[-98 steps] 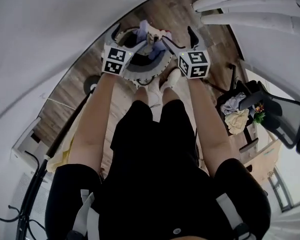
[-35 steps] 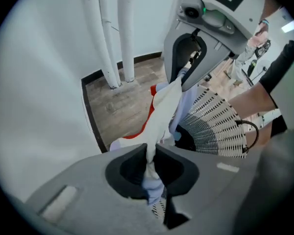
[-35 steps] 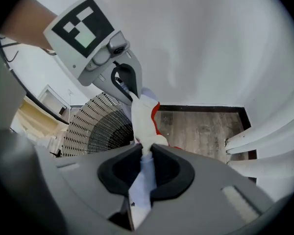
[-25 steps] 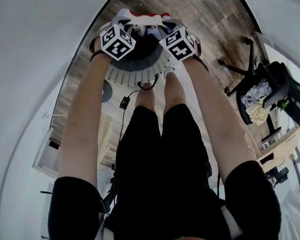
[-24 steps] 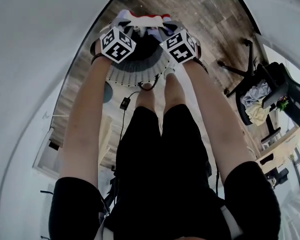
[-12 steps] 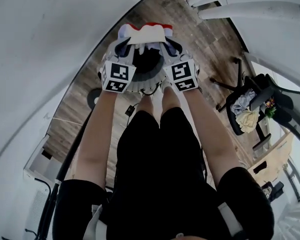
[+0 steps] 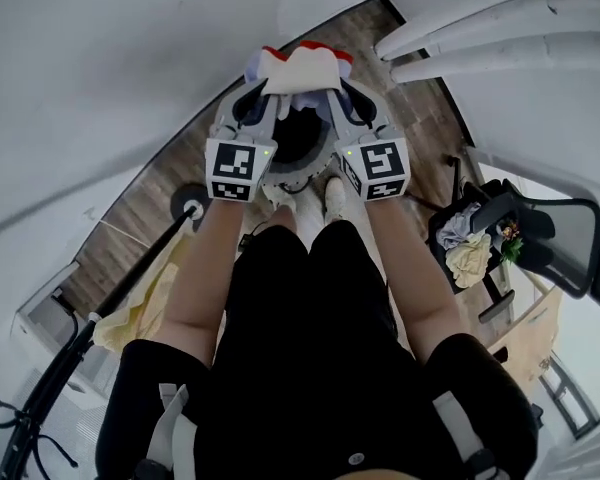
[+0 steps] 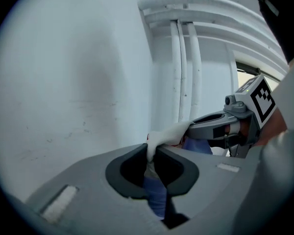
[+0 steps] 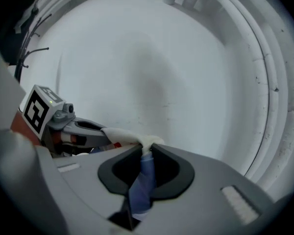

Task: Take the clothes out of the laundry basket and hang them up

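Both bare forearms reach forward side by side, and the left gripper (image 8: 151, 153) and right gripper (image 9: 146, 155) each clamp smooth grey plastic jaws on a top corner of the garment (image 7: 295, 66). The soft cloth spans the gap between the two sets of jaws, white with a red top edge, and pale blue fabric hangs bunched behind the pads. Under the grippers sits the round basket (image 7: 302, 165), pale-walled and dark inside, on a wood-plank floor (image 7: 180, 163) with a white wall (image 8: 78, 82) ahead.

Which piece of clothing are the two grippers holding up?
The white garment with a red edge, pinched by the left gripper and right gripper. The cream bundle sits apart on a chair.
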The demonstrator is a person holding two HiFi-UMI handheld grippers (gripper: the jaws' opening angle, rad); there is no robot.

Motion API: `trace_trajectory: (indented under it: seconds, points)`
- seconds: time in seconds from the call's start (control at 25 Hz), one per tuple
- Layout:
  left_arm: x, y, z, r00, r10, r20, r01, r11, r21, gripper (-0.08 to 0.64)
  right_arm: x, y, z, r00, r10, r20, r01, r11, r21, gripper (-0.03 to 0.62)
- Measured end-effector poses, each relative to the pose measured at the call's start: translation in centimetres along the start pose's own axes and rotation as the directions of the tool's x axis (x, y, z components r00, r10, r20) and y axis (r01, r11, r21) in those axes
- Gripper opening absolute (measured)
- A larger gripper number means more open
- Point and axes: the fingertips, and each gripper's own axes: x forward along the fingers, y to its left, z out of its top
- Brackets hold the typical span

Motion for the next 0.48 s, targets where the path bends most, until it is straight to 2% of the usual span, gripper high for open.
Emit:
trace_trajectory:
  seconds: [0.12, 0.24, 0.36, 0.48]
  points:
    - [-3.5, -1.1, 4.1, 0.995, 0.059, 0.078, -0.059, 0.998, -0.006, 0.028, -2.8, 1.6, 4.3, 0.996, 0.044, 0.083, -0.044, 0.999, -0.003, 0.047]
    - [-7.3, -2.5, 7.6, 0.980, 0.127, 0.151, -0.126, 0.992, -0.017, 0.028, -5.8, 3.6, 8.0, 0.980, 0.103, 0.170, -0.100, 0.995, -0.030, 0.047]
    - [-11.9, -3.6, 10.2, 0.954, 0.216, 0.207, -0.207, 0.976, -0.067, 0.028, -8.5, 5.9, 11.3, 0.952, 0.185, 0.243, -0.181, 0.983, -0.041, 0.048]
    - [-16.5, -5.1, 11.9, 0.921, 0.304, 0.243, -0.288, 0.952, -0.101, 0.028, -11.3, 7.9, 13.8, 0.915, 0.284, 0.288, -0.281, 0.958, -0.050, 0.048]
